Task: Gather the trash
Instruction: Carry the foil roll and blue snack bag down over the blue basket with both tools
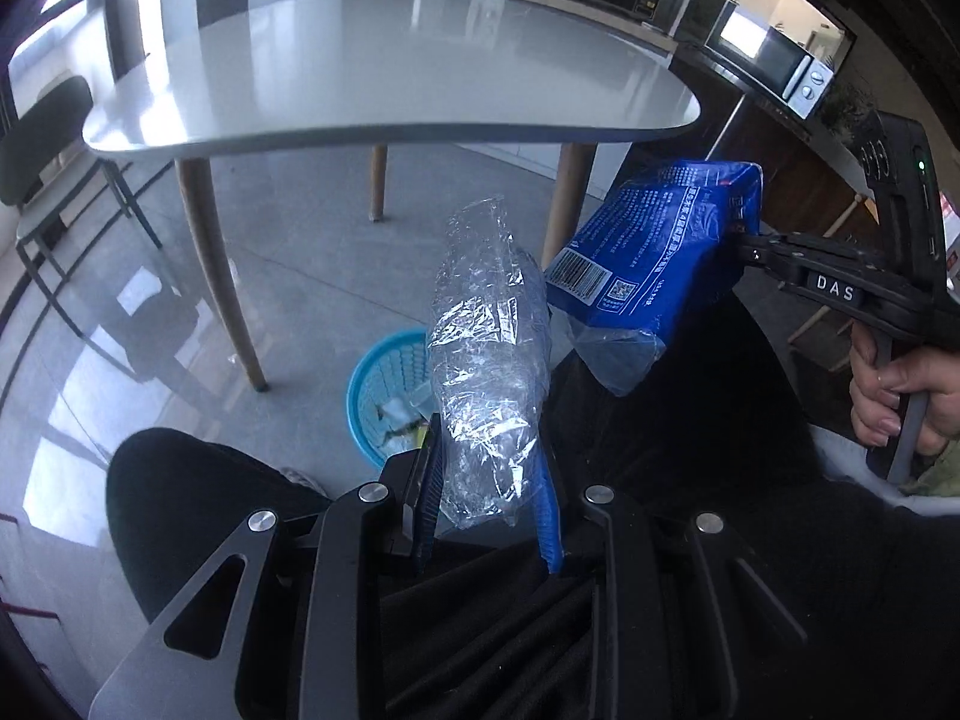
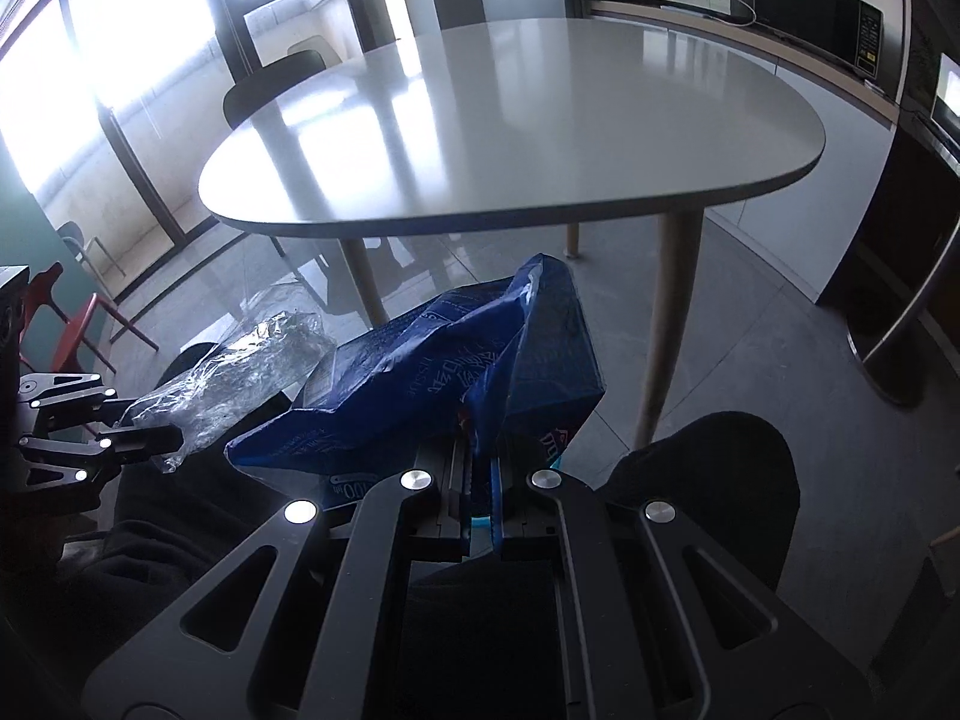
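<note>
My left gripper is shut on a crumpled clear plastic wrapper that stands up between its blue pads. Just below it on the floor sits a blue plastic basket with some scraps inside, partly hidden by the wrapper. My right gripper is shut on a blue tissue package, pinching its thin plastic edge. In the left wrist view that blue package hangs at the right, from the right gripper, above and right of the basket. The right wrist view shows the left gripper with the clear wrapper at the left.
A white rounded table on wooden legs stands just beyond the basket. A dark chair is at the left. The person's dark-clad knees flank the grippers, and a hand holds the right gripper's handle. Microwaves line the far counter.
</note>
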`<state>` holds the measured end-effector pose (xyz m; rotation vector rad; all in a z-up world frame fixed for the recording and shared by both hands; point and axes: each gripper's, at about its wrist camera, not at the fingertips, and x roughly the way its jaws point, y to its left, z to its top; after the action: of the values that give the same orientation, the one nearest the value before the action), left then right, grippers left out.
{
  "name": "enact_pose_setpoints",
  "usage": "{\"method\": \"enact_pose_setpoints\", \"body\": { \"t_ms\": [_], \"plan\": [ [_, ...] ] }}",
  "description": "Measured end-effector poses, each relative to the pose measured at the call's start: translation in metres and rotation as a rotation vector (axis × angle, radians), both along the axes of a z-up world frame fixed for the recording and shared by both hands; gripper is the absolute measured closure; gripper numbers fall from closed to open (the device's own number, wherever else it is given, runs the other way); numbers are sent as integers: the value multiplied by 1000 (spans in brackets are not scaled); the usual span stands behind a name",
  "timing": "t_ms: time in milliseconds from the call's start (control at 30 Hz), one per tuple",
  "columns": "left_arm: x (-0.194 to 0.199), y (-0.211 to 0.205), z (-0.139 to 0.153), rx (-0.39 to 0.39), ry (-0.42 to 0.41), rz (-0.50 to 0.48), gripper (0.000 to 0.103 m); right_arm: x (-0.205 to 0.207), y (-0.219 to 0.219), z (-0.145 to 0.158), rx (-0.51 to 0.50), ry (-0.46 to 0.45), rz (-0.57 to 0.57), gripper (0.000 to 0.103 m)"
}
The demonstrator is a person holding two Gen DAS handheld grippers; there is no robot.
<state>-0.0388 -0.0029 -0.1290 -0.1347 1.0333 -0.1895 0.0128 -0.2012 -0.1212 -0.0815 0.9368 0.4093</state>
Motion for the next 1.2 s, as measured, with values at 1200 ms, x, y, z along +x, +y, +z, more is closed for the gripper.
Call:
{"method": "enact_pose_setpoints", "body": {
  "t_ms": [1200],
  "plan": [
    [150, 27, -199, -87, 409, 276, 76, 166, 64, -259, -128, 488, -222, 98]
  ]
}}
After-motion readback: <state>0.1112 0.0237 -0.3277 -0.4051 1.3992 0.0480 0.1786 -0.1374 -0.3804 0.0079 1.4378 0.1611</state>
